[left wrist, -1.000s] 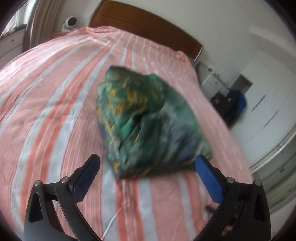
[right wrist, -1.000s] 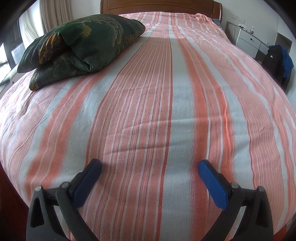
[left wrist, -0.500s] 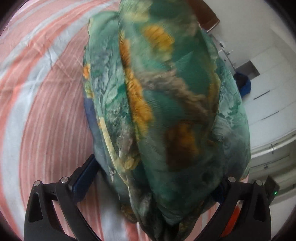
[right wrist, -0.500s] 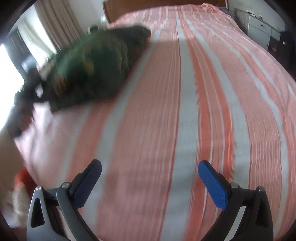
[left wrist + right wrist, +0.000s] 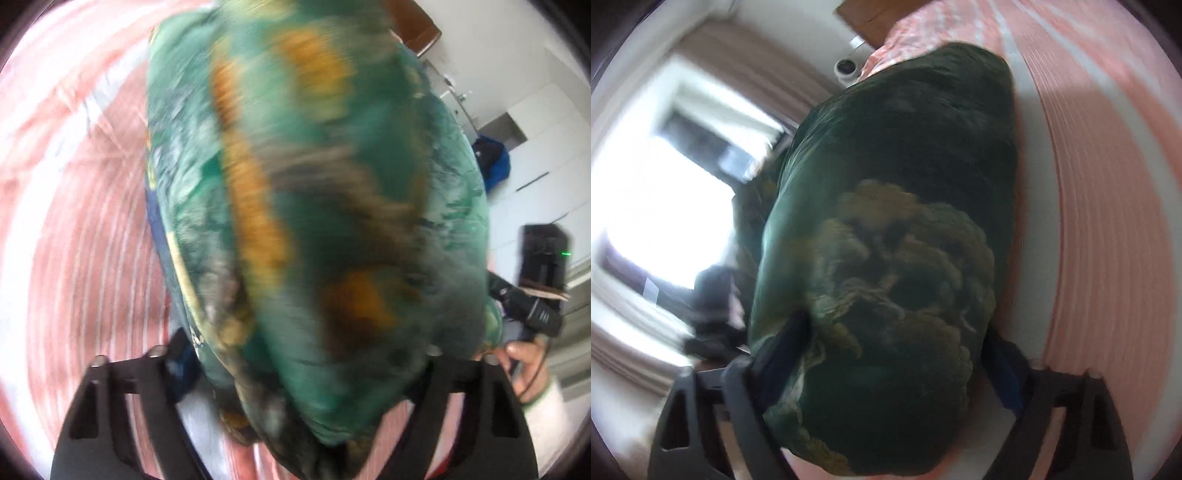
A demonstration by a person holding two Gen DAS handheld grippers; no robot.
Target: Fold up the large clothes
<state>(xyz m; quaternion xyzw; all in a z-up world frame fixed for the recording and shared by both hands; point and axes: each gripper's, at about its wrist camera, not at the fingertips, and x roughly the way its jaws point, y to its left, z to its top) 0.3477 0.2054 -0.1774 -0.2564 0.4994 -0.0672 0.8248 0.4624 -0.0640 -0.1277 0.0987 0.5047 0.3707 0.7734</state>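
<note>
The folded green floral garment (image 5: pixel 314 221) sits on the striped pink bedsheet (image 5: pixel 74 240) and pretty much fills both views. It's wedged between the spread jaws of the left gripper (image 5: pixel 306 365) and the right gripper (image 5: pixel 894 354), one at each end.

Black claw (image 5: pixel 303 373) frames, blue pads (image 5: pixel 783 343), silver screws.

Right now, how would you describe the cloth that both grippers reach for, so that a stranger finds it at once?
Look at the bed with the pink and white striped sheet. On it lies a thick folded bundle of dark green fabric. Its orange and gold flower print sets it apart; nothing else on the sheet is green.
</note>
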